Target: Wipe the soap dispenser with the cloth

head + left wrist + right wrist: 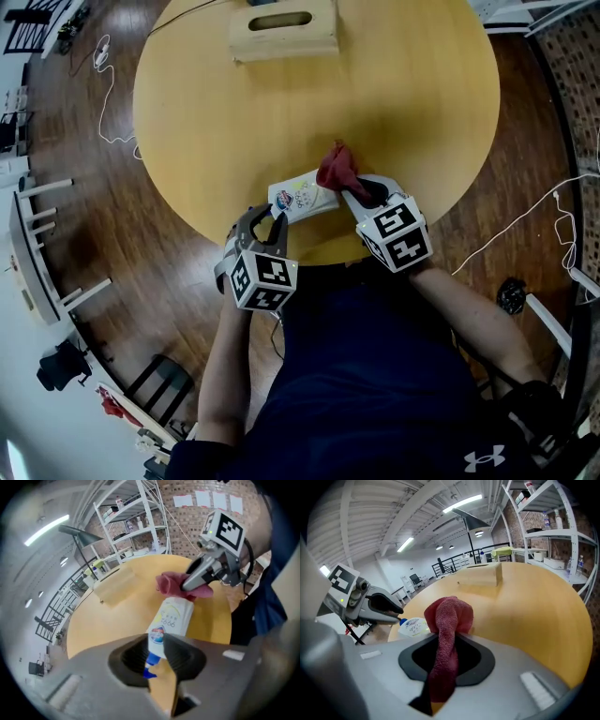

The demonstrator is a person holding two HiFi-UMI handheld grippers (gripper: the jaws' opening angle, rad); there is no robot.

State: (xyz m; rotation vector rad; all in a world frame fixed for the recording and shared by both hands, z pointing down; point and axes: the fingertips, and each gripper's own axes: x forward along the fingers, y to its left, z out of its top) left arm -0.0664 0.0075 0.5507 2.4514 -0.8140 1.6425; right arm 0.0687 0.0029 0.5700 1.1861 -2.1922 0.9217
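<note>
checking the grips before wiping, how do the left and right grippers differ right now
The left gripper clamps the white soap dispenser near its blue pump; the right gripper clamps the red cloth. The left gripper sits nearer the person, the right gripper further over the table. Both have jaws shut on something.

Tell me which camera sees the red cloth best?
The right gripper view: the red cloth fills the middle, clamped in the right gripper. The head view shows a small bunch at the soap dispenser; the left gripper view partly hides it behind that gripper.
</note>
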